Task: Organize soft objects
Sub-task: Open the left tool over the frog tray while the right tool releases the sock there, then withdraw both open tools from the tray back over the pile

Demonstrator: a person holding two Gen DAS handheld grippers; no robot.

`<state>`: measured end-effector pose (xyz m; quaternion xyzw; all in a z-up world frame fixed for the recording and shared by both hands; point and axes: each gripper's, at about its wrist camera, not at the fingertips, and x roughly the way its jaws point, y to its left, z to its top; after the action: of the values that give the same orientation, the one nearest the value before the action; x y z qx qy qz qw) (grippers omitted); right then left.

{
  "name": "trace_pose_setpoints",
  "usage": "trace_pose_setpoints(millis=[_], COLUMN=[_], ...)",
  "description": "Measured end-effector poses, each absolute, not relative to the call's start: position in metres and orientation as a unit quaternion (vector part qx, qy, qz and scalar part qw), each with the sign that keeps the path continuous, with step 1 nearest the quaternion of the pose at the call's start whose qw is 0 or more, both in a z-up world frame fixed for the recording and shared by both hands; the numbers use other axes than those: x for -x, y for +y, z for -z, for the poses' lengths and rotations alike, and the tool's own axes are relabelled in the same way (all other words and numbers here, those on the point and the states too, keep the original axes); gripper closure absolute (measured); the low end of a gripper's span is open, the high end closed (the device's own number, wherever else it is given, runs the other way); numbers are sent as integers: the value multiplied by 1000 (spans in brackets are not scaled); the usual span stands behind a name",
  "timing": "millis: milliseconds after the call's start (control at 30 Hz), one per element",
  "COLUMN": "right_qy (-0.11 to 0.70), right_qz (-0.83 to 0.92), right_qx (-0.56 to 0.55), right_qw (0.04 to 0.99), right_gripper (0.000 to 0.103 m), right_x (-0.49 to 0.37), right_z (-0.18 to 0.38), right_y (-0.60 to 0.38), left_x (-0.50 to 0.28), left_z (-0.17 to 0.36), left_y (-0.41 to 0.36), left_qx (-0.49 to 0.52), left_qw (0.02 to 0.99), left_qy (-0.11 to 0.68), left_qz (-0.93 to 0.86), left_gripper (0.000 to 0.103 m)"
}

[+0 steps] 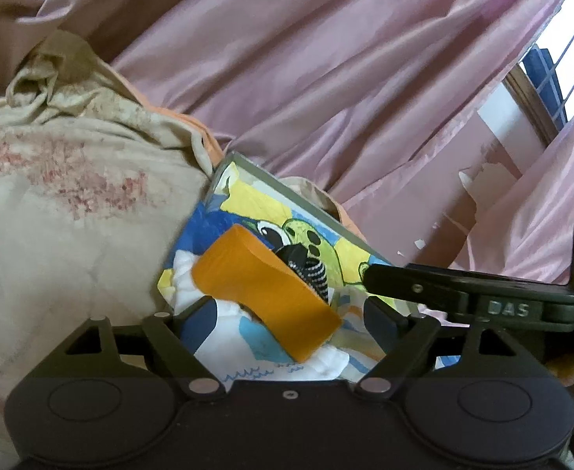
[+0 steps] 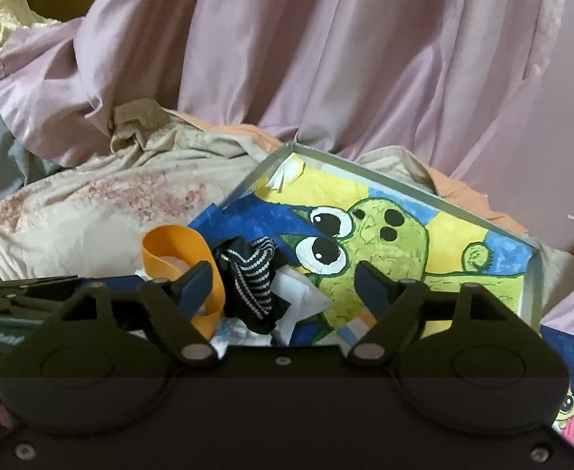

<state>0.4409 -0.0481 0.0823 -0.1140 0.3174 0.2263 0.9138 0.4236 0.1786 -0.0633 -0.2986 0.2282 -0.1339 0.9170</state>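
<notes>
A shallow box [image 2: 534, 270] painted inside with a green cartoon turtle sits on the bed, tipped up against a cream pillow [image 2: 91, 211] and the pink satin curtain [image 2: 326, 58] behind it. The soft things are gathered in its near left corner: an orange elastic band [image 2: 169, 244] curled into a loop, a black-and-white striped sock [image 2: 253, 278] crumpled beside it and touching it, and white printed cloth [image 1: 244, 346] bunched underneath. Piling them into that one corner leaves the painted floor bare toward the box's far and right edges, which looks like room kept for whatever else is to go in.

The left gripper [image 1: 287, 307] hangs just above the near edge of the box with its fingers [image 1: 381, 323] spread wide; the orange band lies between them in the left wrist view, but neither finger presses on it. The right gripper [image 2: 285, 282] is likewise spread open over the same pile, the striped sock showing in the gap between its fingers [image 2: 371, 286] without being pinched. One of its black fingers reaches into the left wrist view from the right. Both sets of fingers are empty, so I'd judge the band and sock are set down where they were meant to be.
</notes>
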Motion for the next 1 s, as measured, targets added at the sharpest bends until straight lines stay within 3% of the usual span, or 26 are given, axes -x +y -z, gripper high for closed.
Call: trace_pose_setpoints(millis=[100, 300, 1000], right_qy=[306, 269, 189], right_qz=[-215, -201, -223], right_qx=[93, 72, -22], right_qw=[923, 939, 956], right_gripper=[20, 2, 0], right_x=[-424, -376, -163], right_z=[-98, -126, -183], right_y=[-63, -101, -202], left_x=[-417, -396, -253], left_z=[56, 29, -94], left_y=[176, 162, 92], left_qx=[282, 236, 98], left_qw=[926, 945, 974], left_qy=[219, 204, 198], left_qz=[121, 95, 58], left_gripper=[10, 3, 1])
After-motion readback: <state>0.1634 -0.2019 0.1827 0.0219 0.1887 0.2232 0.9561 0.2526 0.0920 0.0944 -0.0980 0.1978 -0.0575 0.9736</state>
